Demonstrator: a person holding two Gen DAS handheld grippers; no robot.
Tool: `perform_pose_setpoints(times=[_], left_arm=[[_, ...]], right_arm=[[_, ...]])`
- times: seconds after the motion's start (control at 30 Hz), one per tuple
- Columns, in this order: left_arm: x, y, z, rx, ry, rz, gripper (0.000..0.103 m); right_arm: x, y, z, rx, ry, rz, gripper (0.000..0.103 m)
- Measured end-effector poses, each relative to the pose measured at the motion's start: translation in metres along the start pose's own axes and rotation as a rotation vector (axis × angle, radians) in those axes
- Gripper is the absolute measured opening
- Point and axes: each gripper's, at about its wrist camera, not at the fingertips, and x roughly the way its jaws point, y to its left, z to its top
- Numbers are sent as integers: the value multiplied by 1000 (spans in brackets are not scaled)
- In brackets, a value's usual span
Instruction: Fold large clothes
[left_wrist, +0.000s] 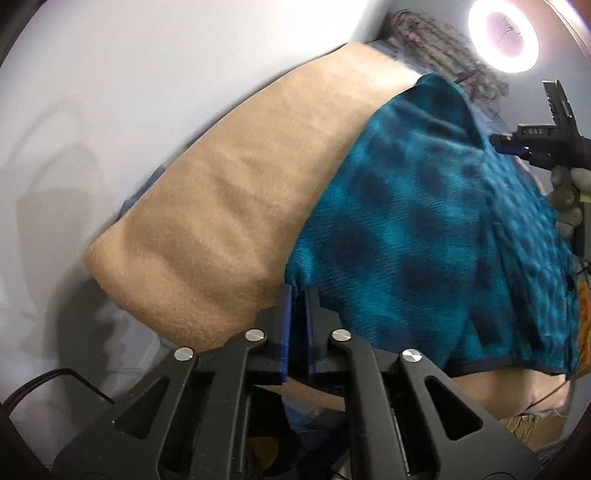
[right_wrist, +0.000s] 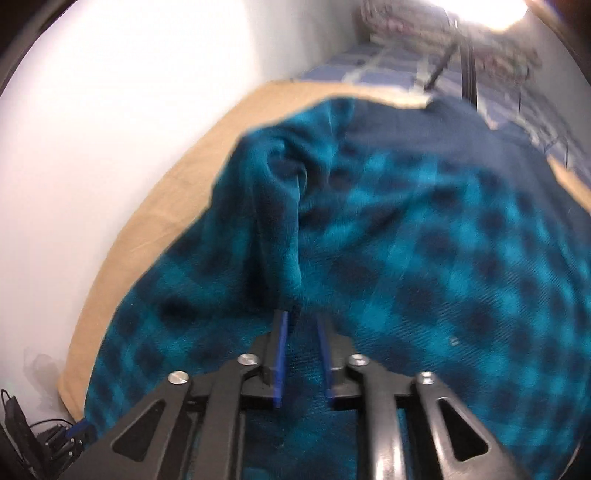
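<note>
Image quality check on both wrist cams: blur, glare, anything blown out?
Left wrist: mostly sharp, fisheye-bent; ring light flares top right, soft shadows on the wall. Right wrist: motion-blurred all over, teal checked garment smeared; wall washed out at left, a blown-out glare patch at the top right corner.

A bedroom in a home, by the look of it; a bed (right_wrist: 373, 62) with a blue checked sheet runs along a plain white wall (left_wrist: 129, 92), and a tan blanket (left_wrist: 207, 206) is spread over it; a teal checked fleece garment (right_wrist: 424, 240) lies on the blanket; a heap of patterned bedding or clothes (left_wrist: 436, 48) sits at the far end; a lit ring lamp (left_wrist: 504, 38) stands beside the bed; cables (right_wrist: 48, 439) lie on the floor by the wall.
</note>
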Motion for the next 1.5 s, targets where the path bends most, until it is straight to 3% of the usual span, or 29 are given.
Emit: perform_pose_setpoints(times=[0.1, 0.23, 0.27, 0.4, 0.47, 0.63, 0.77, 0.87, 0.9, 0.93, 1.0, 1.03, 1.2, 1.37, 1.5], left_arm=[[-28, -3, 5, -1, -56, -55, 3], [-82, -6, 15, -1, -159, -148, 3], [-94, -10, 17, 19, -185, -157, 3], [-123, -29, 19, 100, -252, -188, 3], [-126, -38, 18, 122, -253, -212, 3], [-123, -53, 16, 162, -236, -272, 3], [-126, -56, 17, 181, -244, -302, 2], [-130, -61, 16, 208, -261, -298, 2], [-130, -61, 16, 215, -264, -293, 2], [-130, -62, 15, 220, -266, -286, 2], [-131, -59, 17, 217, -267, -274, 2], [-132, -56, 18, 206, -272, -270, 2], [-147, -56, 24, 193, -325, -265, 2], [-149, -103, 17, 342, -330, -266, 2], [-116, -160, -5, 514, -243, -276, 2]], right_arm=[[-16, 8, 9, -16, -51, 58, 23], [-14, 24, 23, -26, -50, 120, 23], [-12, 31, 29, -21, -41, 140, 27], [4, 58, 60, 0, -1, 185, 67], [20, 70, 77, 21, 61, 207, 71], [59, 96, 106, 76, 163, 146, 70], [95, 114, 118, 67, 231, 34, 70], [119, 127, 121, 6, 252, -72, 65], [126, 129, 119, -8, 265, -106, 49], [132, 130, 118, -14, 276, -122, 20], [137, 128, 116, 1, 278, -124, 8], [136, 127, 117, 15, 266, -105, 1], [99, 104, 144, 185, 156, 188, 0], [39, 60, 166, 280, -11, 542, 0], [17, 8, 151, 299, -83, 594, 0]])
